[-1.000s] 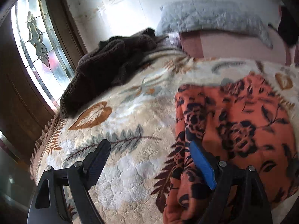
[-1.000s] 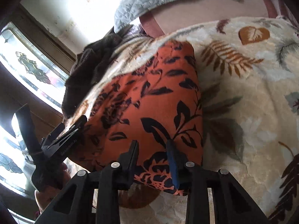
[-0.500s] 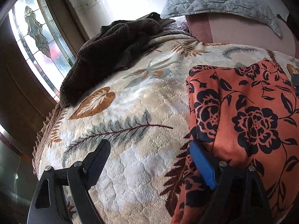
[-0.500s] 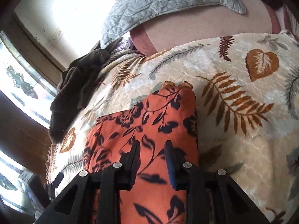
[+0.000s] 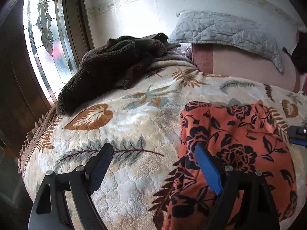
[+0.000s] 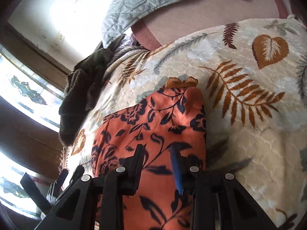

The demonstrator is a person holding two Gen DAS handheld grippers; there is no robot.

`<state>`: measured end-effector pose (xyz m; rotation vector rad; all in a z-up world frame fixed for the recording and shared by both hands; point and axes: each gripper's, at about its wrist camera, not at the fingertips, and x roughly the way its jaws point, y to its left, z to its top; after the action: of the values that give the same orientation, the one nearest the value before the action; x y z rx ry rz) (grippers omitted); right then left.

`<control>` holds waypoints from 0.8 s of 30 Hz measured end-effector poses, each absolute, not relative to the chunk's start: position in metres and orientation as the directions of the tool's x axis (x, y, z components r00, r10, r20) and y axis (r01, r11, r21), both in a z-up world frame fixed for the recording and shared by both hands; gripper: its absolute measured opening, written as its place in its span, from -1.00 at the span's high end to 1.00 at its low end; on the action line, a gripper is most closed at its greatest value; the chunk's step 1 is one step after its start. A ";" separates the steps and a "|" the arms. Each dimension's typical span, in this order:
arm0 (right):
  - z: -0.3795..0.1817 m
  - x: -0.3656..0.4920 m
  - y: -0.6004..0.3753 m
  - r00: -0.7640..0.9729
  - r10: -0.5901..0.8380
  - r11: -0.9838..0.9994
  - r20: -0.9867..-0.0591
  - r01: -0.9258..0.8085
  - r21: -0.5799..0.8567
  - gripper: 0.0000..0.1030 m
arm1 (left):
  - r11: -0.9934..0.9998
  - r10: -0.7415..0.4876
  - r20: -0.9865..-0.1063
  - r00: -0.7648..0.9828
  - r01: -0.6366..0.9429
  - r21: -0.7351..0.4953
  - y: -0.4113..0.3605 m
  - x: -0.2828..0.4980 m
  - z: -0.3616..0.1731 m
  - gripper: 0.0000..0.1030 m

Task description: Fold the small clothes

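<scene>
An orange garment with black flowers lies spread on the leaf-patterned blanket of a bed. My left gripper hangs open and wide above the garment's left edge. Its blue-padded finger is over the cloth and its other finger over bare blanket, and nothing is held. In the right wrist view my right gripper hovers over the same garment near its right side. Its jaws stand narrow and are opening. Flat cloth shows under the gap, with no fold pinched. The right gripper also peeks in at the left wrist view's right edge.
A dark brown fleece is heaped at the bed's far left, by a stained-glass window. A grey quilted pillow leans on the pink headboard. The fringed bed edge drops off at the left.
The garment, rumpled a second ago, now lies flatter. My right gripper has travelled sideways across it. The left gripper has tipped up a little and shows more of the wall.
</scene>
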<state>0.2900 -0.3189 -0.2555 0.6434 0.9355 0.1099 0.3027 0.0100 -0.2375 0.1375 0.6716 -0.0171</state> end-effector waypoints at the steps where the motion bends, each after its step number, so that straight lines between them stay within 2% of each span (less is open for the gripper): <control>1: -0.251 0.278 -0.316 0.600 0.362 0.816 -0.714 0.166 0.554 0.38 | 0.990 0.014 -0.611 0.791 0.073 0.118 0.007 0.298 -0.235 -0.69; 4: -0.249 0.246 -0.304 0.582 0.371 0.828 -0.724 0.145 0.542 0.37 | 0.982 0.001 -0.636 0.772 0.118 0.146 -0.005 0.292 -0.242 -0.69; 8: -0.280 0.216 -0.284 0.515 0.359 0.851 -0.778 0.160 0.499 0.37 | 0.960 0.088 -0.719 0.690 0.135 0.246 -0.014 0.291 -0.275 -0.71; 13: -0.281 0.205 -0.275 0.543 0.311 0.883 -0.780 0.137 0.449 0.38 | 0.959 0.066 -0.701 0.710 0.148 0.241 -0.008 0.286 -0.273 -0.74; 18: -0.270 0.194 -0.294 0.624 0.351 0.835 -0.698 0.128 0.535 0.38 | 0.985 0.024 -0.658 0.753 0.095 0.144 0.009 0.280 -0.250 -0.74; 20: -0.272 0.192 -0.295 0.627 0.354 0.831 -0.694 0.129 0.541 0.37 | 0.981 0.055 -0.651 0.757 0.080 0.176 0.008 0.279 -0.250 -0.74; 22: -0.285 0.200 -0.288 0.567 0.381 0.833 -0.730 0.133 0.537 0.35 | 0.961 0.130 -0.689 0.713 0.081 0.266 0.001 0.286 -0.267 -0.74; 24: -0.286 0.203 -0.283 0.565 0.365 0.850 -0.740 0.122 0.513 0.35 | 0.952 0.155 -0.711 0.686 0.090 0.294 -0.002 0.291 -0.281 -0.75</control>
<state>0.2034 -0.2827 -0.2859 0.5584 0.9725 0.1518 0.2912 -0.0019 -0.2808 0.3194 0.8181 0.0372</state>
